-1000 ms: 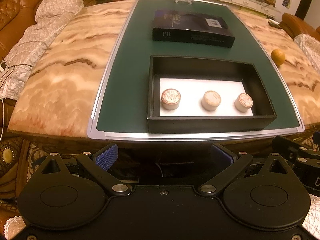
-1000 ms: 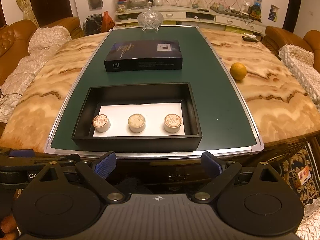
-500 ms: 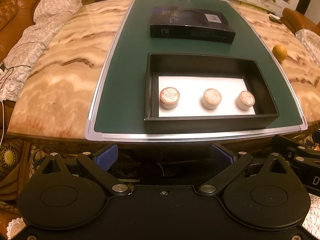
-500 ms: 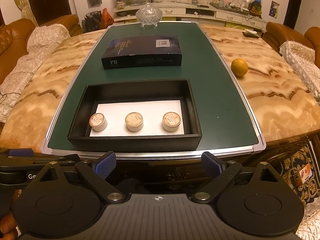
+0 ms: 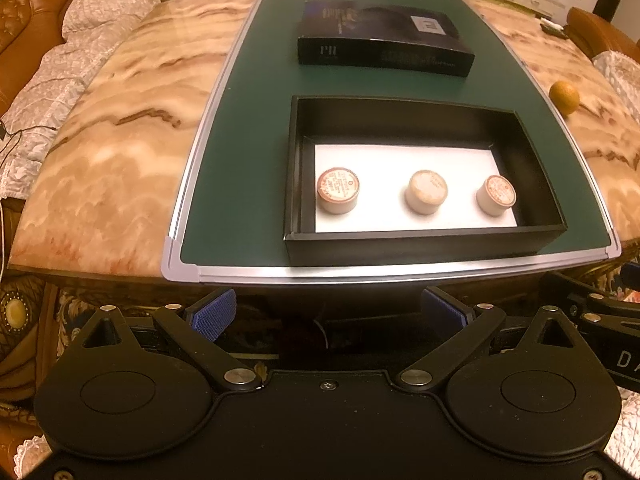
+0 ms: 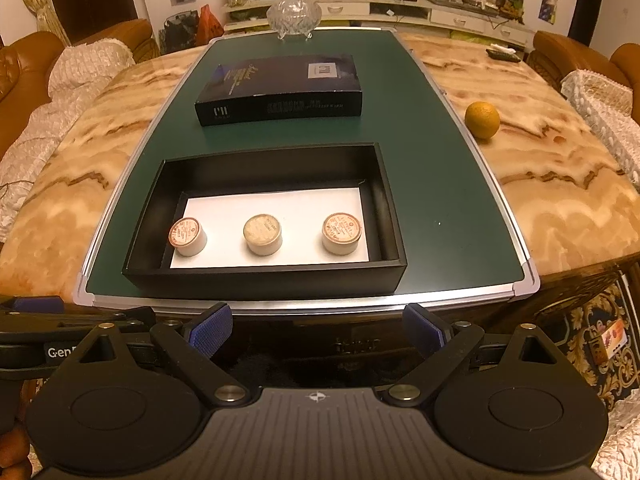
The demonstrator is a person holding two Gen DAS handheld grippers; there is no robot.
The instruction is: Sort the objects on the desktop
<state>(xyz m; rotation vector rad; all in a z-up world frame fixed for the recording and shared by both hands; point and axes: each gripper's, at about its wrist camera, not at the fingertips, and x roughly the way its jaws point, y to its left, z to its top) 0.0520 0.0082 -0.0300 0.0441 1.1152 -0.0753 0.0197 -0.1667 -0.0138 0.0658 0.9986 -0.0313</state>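
An open black box (image 5: 424, 242) (image 6: 264, 278) sits on a green mat (image 5: 248, 160) (image 6: 436, 184) near the table's front edge. Three small round white jars stand in a row on its white liner: left (image 5: 338, 190) (image 6: 187, 236), middle (image 5: 427, 192) (image 6: 263, 234), right (image 5: 495, 195) (image 6: 341, 233). A dark box lid (image 5: 384, 38) (image 6: 280, 88) lies behind the box. My left gripper (image 5: 328, 314) and right gripper (image 6: 318, 328) are both open and empty, held side by side before the table edge, short of the box.
An orange (image 5: 564, 97) (image 6: 482, 119) lies on the marble table (image 5: 112, 152) (image 6: 560, 184) right of the mat. A glass dish (image 6: 293, 16) stands at the mat's far end. Sofas with white covers (image 5: 80, 52) flank the table.
Both grippers have moved forward and a little higher, so the box and jars look closer. Nothing on the table has moved. Both grippers stay open.
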